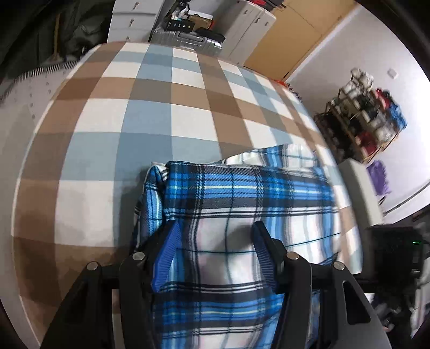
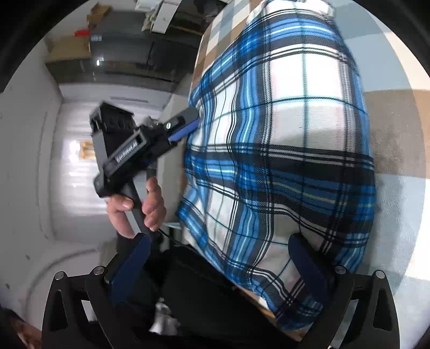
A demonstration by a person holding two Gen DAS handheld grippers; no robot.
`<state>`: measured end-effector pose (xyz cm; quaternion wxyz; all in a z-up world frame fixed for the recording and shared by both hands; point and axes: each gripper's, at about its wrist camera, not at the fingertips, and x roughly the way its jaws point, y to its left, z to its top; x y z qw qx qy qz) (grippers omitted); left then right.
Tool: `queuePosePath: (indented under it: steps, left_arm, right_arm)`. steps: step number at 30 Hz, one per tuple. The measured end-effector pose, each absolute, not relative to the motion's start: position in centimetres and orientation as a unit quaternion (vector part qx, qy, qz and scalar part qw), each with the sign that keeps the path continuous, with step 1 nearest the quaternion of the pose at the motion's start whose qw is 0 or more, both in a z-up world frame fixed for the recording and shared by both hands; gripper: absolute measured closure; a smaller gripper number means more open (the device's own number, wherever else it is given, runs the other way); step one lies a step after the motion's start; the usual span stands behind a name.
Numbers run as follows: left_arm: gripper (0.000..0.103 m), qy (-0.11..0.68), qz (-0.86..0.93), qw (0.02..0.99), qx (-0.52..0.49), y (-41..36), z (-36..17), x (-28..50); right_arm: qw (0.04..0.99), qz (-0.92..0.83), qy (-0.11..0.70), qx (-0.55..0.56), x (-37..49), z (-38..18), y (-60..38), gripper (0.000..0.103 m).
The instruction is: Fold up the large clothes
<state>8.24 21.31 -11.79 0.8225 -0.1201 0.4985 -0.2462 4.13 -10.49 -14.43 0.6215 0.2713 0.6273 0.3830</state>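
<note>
A blue, white and black plaid garment (image 1: 242, 193) lies folded in a thick stack on a bed cover (image 1: 134, 120) checked in brown, blue and white. My left gripper (image 1: 215, 228) points down at its near edge. The jaws stand half apart and the thick fold fills the gap, its cloth reaching back over the gripper's body. In the right wrist view the same garment (image 2: 282, 147) bulges up, and the left gripper (image 2: 188, 126), held by a hand (image 2: 150, 204), bites its left edge. My right gripper (image 2: 219, 237) is wide open at the near corner; only its right finger overlaps the cloth.
Beyond the bed stand a silver suitcase (image 1: 185, 40), white drawers (image 1: 129, 21) and a tan door. A loaded shelf rack (image 1: 371, 118) and a white cabinet (image 1: 360, 188) are at the right. The bed's edge (image 2: 196, 67) drops to a pale floor with dark cabinets (image 2: 134, 61) behind.
</note>
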Motion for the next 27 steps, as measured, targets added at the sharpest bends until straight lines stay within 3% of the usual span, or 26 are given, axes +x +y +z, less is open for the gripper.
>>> queuePosePath:
  steps: [4,9,19,21,25,27]
  left_arm:
    - [0.053,0.496,-0.257,0.818,-0.139,22.3,-11.8,8.2]
    - [0.053,0.497,-0.27,0.81,-0.152,23.0,-12.0,8.7]
    - [0.053,0.492,-0.257,0.824,-0.117,22.0,-11.8,8.7]
    - [0.053,0.493,-0.26,0.821,-0.122,22.2,-11.9,8.8]
    - [0.053,0.495,-0.259,0.821,-0.117,22.1,-11.8,8.9]
    - [0.053,0.496,-0.256,0.822,-0.115,22.0,-11.7,9.0]
  right_arm:
    - [0.631,0.36,0.658,0.202,4.7,-12.1,-9.3,0.0]
    - [0.704,0.343,0.587,0.205,9.3,-6.1,-11.4,0.0]
    - [0.664,0.268,0.651,0.252,18.3,-12.4,-11.5,0.0]
    - [0.67,0.269,0.652,0.232,18.3,-11.2,-11.1,0.0]
    - [0.755,0.269,0.559,0.212,19.4,-5.0,-12.8,0.0]
    - [0.747,0.253,0.578,0.21,21.1,-5.4,-12.8,0.0]
